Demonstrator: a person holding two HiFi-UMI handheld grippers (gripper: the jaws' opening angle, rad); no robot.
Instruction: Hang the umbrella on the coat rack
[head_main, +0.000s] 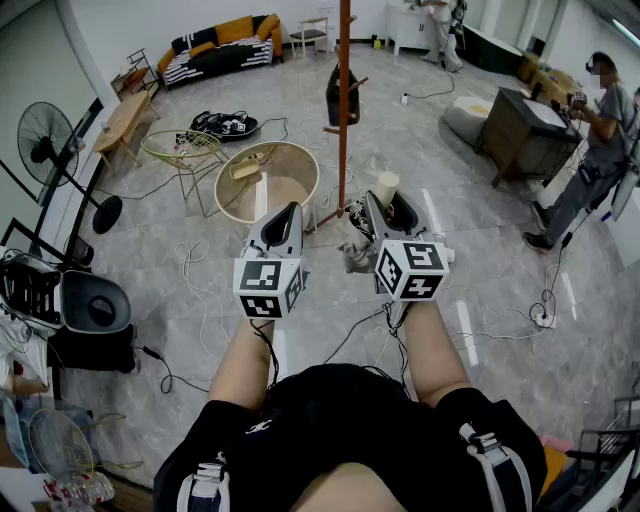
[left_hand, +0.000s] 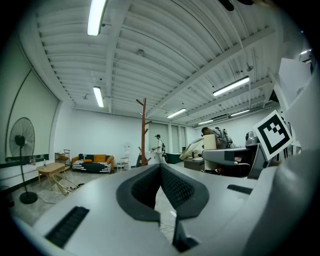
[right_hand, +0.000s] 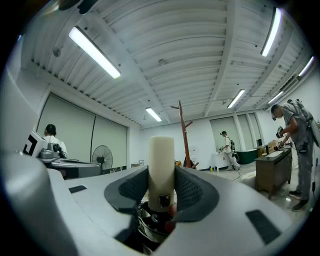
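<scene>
My right gripper (head_main: 388, 207) is shut on a folded umbrella just below its cream cylindrical handle (head_main: 386, 186), which stands up between the pads (right_hand: 186, 189). The handle (right_hand: 161, 165) fills the middle of the right gripper view, and the umbrella's dark folded body (right_hand: 150, 227) bunches under the jaws. My left gripper (head_main: 290, 210) is held beside it, shut with nothing in it, its fingertips (left_hand: 159, 168) meeting. The wooden coat rack (head_main: 343, 120) stands straight ahead on the floor with a dark bag (head_main: 342, 95) hanging on it. It also shows as the coat rack (left_hand: 143, 131) and coat rack (right_hand: 184, 134) in the distance.
A round wicker basket (head_main: 267, 180) and a wire chair (head_main: 183, 148) stand left of the rack's base. Cables run over the floor. A standing fan (head_main: 50, 140) is far left, a sofa (head_main: 220, 45) at the back, a dark desk (head_main: 520, 125) and a person (head_main: 598, 150) on the right.
</scene>
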